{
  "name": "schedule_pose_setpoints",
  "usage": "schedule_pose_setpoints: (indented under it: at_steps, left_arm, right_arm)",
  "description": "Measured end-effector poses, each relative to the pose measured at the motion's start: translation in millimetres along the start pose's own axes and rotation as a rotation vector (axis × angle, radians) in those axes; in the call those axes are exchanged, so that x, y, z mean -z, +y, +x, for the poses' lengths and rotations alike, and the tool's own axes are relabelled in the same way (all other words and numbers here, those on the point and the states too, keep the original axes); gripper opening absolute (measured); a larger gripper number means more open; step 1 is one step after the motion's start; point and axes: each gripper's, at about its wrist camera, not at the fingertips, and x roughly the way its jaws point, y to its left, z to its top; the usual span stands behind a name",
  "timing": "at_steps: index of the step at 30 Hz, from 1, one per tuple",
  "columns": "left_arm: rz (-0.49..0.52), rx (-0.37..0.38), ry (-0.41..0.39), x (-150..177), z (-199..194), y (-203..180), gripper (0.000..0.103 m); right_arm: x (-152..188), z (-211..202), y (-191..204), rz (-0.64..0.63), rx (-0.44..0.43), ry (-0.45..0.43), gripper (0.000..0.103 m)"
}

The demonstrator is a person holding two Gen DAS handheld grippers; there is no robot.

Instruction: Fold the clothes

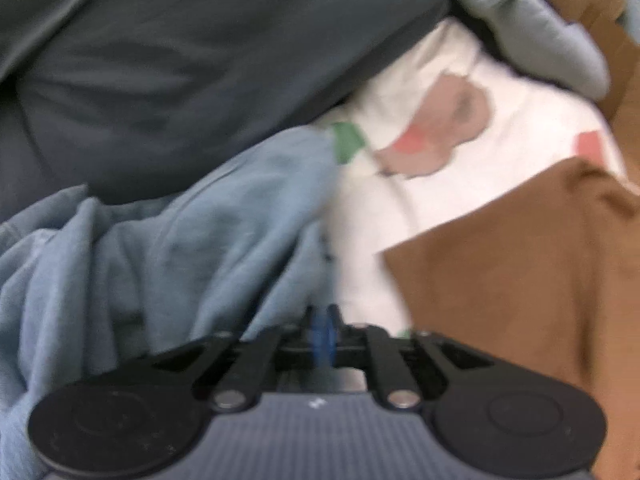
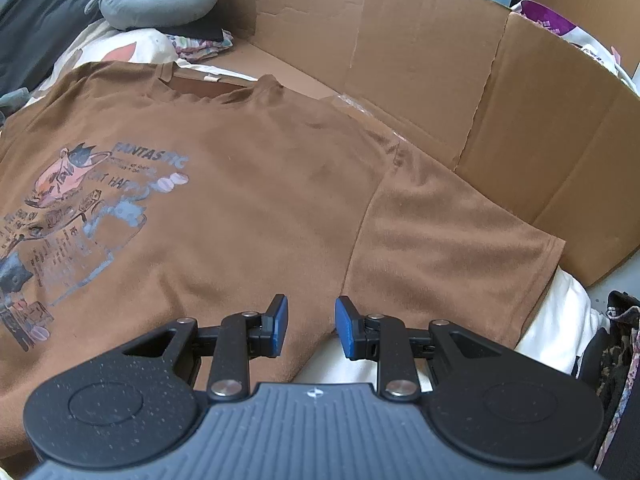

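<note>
**Shirt spread flat, right gripper poised at the armpit**

Shirt [image 2: 224, 184], brown with a cat print, lies face up and spread out on the white bedding [image 2: 560, 320], collar toward the cardboard wall [image 2: 440, 60], one short sleeve [image 2: 452, 232] stretched to the right. The right gripper [image 2: 311, 326] hovers with jaws released, just over the cloth edge where sleeve meets body. The left gripper [image 1: 320, 328] shows jaws clenched together; the blur hides whether any of the light blue garment [image 1: 160, 240] beside them is pinched.

Judging by this, a clean sleeve fold calls for pinching only the top layers at the hem, lifting low, and keeping the seam line straight. Whether the shirt awaits folding or was just laid out, I cannot tell.

Room is tight: cardboard hems in the far and right sides, and loose clothes crowd the bed's left edge.
</note>
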Motion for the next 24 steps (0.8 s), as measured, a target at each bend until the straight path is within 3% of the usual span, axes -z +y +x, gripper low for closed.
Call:
schedule_pose_setpoints:
  at_steps: [3, 14, 22, 23, 24]
  left_arm:
    - [0.033, 0.039, -0.033, -3.8, -6.0, -12.6, 0.042]
    - [-0.011, 0.062, -0.049, -20.3, 16.6, -24.1, 0.046]
    - [-0.082, 0.089, -0.042, -16.9, 37.8, -21.3, 0.035]
    - [-0.085, 0.093, -0.041, -16.8, 39.3, -21.4, 0.029]
    - [-0.077, 0.098, -0.043, -17.8, 38.6, -22.3, 0.012]
  right_arm:
    - [1.9, -1.7, 0.0, -0.002, -0.001, 0.000, 0.033]
    - [1.9, -3.2, -1.0, -0.006, -0.006, -0.001, 0.033]
    - [-4.2, 5.6, 14.2, -0.030, -0.058, 0.011, 0.033]
    - [-4.3, 6.6, 16.5, -0.036, -0.062, 0.013, 0.033]
    - [-4.4, 7.5, 18.9, -0.042, -0.067, 0.015, 0.033]
